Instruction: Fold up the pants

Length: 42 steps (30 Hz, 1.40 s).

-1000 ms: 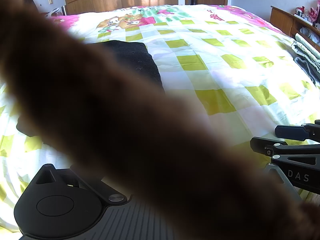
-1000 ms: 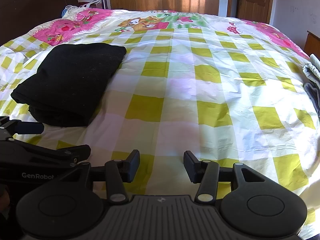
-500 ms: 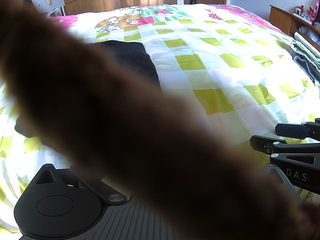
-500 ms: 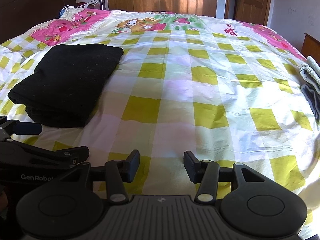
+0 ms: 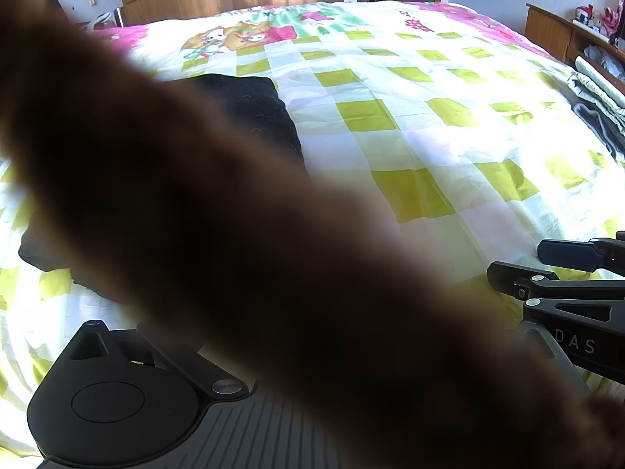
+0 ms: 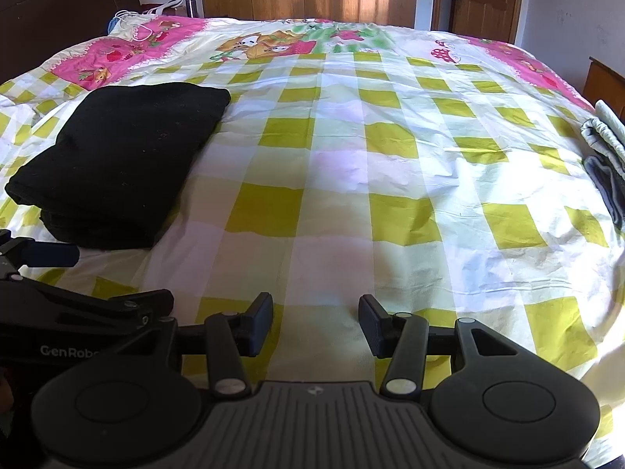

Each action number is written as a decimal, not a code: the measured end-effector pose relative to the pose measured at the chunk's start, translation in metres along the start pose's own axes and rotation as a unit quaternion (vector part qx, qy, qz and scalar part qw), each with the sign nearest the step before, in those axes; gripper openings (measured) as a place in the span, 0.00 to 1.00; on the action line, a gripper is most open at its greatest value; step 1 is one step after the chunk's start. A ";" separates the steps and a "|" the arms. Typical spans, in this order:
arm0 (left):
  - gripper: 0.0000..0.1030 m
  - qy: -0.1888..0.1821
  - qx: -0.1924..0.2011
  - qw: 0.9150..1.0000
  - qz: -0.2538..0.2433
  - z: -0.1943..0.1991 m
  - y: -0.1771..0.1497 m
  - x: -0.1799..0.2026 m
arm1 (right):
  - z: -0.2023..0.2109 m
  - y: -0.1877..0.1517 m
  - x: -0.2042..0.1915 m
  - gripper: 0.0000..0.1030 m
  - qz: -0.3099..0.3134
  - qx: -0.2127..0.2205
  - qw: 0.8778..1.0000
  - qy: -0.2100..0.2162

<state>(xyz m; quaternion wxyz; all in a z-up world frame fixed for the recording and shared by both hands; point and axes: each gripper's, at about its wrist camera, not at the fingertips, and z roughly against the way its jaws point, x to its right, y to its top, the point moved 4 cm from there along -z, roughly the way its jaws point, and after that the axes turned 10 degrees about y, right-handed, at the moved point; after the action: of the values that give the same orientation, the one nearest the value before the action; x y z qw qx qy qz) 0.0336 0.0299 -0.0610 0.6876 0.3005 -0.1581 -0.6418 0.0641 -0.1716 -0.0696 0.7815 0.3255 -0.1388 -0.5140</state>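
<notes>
The black pants [image 6: 121, 156] lie folded in a thick rectangle on the left of the bed; part of them shows in the left wrist view [image 5: 258, 113]. My right gripper [image 6: 315, 320] is open and empty, low over the quilt near the front edge, to the right of the pants. My left gripper shows in the right wrist view [image 6: 74, 273] just in front of the pants, seen side-on. In the left wrist view a blurred brown shape [image 5: 234, 242] right at the lens hides its fingers.
The bed has a yellow-and-white checked quilt [image 6: 390, 164] with pink borders. Folded grey and white cloths [image 6: 605, 156] lie at the right edge. A dark headboard [image 6: 58, 39] stands at far left, wooden wardrobes and a door behind. A wooden shelf [image 5: 566, 35] stands on the right.
Both views have lowered and tilted a little toward the quilt. The pants have not moved. The brown shape still covers the left view.
</notes>
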 end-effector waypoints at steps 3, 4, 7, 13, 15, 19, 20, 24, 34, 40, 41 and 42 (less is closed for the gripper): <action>0.99 0.000 -0.003 1.000 -0.001 -0.001 0.000 0.001 | 0.000 0.000 0.001 0.60 -0.002 -0.001 1.000 -0.001; 0.99 0.001 -0.004 1.000 -0.001 -0.001 0.000 0.001 | 0.000 -0.001 0.001 0.60 -0.003 -0.001 1.000 -0.001; 0.99 0.003 -0.002 1.000 -0.002 -0.002 0.000 0.002 | -0.001 -0.001 0.002 0.60 -0.005 -0.001 1.000 -0.001; 0.99 0.006 -0.003 1.000 -0.003 -0.001 0.001 0.004 | -0.002 -0.001 0.002 0.60 -0.006 -0.001 1.000 -0.002; 0.99 0.008 -0.004 1.000 -0.003 -0.002 0.001 0.004 | -0.002 -0.001 0.002 0.60 -0.006 -0.001 1.000 -0.003; 0.99 0.012 -0.002 1.000 -0.006 -0.001 0.002 0.006 | -0.001 -0.001 0.002 0.60 -0.006 -0.001 1.000 -0.005; 0.99 0.012 -0.002 1.000 -0.006 -0.001 0.002 0.006 | -0.001 -0.002 0.003 0.60 -0.006 -0.001 1.000 -0.005; 0.99 0.012 -0.003 1.000 -0.005 -0.001 0.001 0.006 | -0.001 -0.002 0.003 0.60 -0.006 -0.001 1.000 -0.005; 0.99 0.012 -0.003 1.000 -0.004 -0.001 0.001 0.006 | -0.001 -0.002 0.003 0.60 -0.007 -0.001 1.000 -0.005; 0.99 0.012 -0.003 1.000 -0.004 -0.001 0.001 0.006 | -0.001 -0.002 0.003 0.60 -0.006 -0.001 1.000 -0.005; 0.99 0.012 -0.003 1.000 -0.005 -0.001 0.001 0.006 | -0.001 -0.002 0.003 0.60 -0.006 -0.001 1.000 -0.005; 0.99 0.012 -0.003 1.000 -0.004 -0.001 0.001 0.006 | -0.001 -0.002 0.003 0.60 -0.007 -0.001 1.000 -0.005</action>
<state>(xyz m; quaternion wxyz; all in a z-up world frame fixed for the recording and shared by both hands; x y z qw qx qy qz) 0.0359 0.0244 -0.0620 0.6874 0.3071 -0.1468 -0.6416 0.0649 -0.1743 -0.0720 0.7777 0.3232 -0.1397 -0.5207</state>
